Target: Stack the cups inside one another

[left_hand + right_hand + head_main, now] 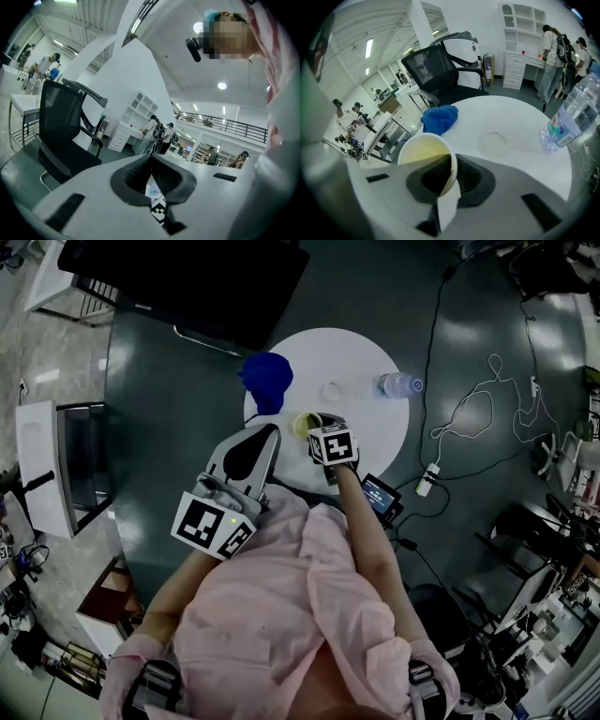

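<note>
right gripper [449, 185] jaws pinching cup [423, 150] rim, cloth [439, 118] near, bottle [574, 117] well apart, left gripper [151, 161] jaws together

L tool [151, 158] tips together; chair [61, 126] behind

A dark grey-green floor [469, 324] surrounds a round white table [375, 427] at frame centre. A black office chair [187, 282] stands at upper left, and a white power strip [427, 480] lies at right. White shelving [520, 21] lines a far wall, and ceiling lights [222, 86] glow overhead.
</note>
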### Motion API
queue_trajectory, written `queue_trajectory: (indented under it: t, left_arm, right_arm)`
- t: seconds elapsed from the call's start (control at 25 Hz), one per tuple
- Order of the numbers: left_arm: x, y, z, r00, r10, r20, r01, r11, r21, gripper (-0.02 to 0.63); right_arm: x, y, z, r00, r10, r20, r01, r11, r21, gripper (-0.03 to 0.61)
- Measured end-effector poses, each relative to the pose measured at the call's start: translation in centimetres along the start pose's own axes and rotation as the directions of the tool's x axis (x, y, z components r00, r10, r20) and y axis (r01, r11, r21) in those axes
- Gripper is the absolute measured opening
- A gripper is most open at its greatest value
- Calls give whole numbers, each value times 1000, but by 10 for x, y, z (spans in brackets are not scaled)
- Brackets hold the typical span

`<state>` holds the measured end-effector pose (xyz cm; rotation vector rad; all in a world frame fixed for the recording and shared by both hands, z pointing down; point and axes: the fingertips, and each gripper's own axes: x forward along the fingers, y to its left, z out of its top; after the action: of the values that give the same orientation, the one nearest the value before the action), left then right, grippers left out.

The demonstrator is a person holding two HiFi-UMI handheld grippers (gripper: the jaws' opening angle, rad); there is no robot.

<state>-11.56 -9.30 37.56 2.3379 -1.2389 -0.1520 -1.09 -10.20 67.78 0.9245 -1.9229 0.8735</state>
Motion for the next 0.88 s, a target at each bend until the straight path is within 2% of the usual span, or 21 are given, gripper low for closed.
queue_trajectory:
  t: [0.4,0.88]
  left_arm:
    - [4,-6,-3,1000,-9,-11,9,1000,5,18]
    - [-2,-13,-7,1000,-12,-5,12,1000,22,18]
  right_arm:
    - [-16,5,14,998,3,65,-2,1000,-20,38]
    - [-51,10,35,974,-8,227,0,999,35,38]
